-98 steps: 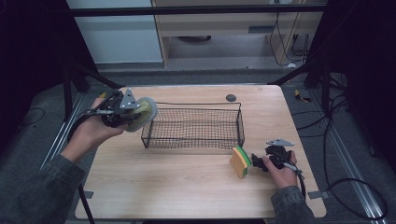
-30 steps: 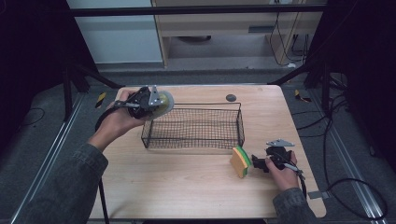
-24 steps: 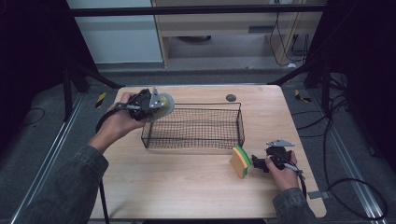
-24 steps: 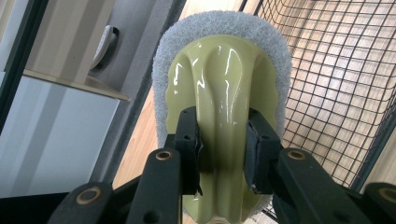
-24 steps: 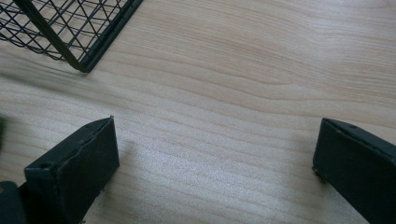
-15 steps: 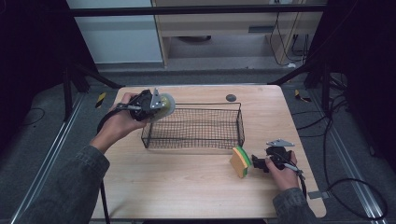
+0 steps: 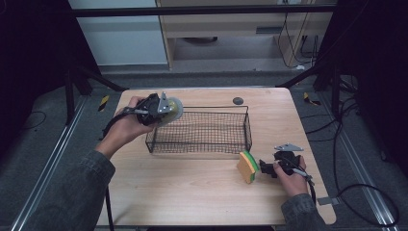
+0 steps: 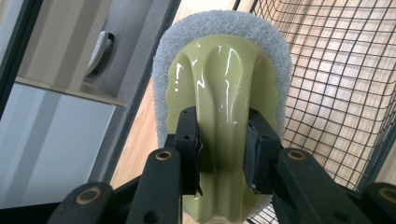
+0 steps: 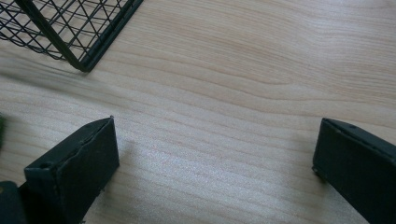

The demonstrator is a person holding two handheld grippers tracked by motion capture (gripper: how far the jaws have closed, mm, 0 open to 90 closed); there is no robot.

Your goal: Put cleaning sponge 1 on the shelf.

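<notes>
High view: left gripper [image 7: 166,109] with scrubber [image 7: 174,109] now over basket [image 7: 199,144] corner.

a pale wooden surface [image 7: 202,192] stands in the middle of the frame on a grey floor [image 7: 43,163]. metal rails [image 7: 48,168] run along the floor at lower left and lower right. at the top, a light panel [image 7: 120,38] adjoins a beige cabinet [image 7: 226,24]. black cables [image 7: 346,125] trail at right. the side edges lie dark.
</notes>
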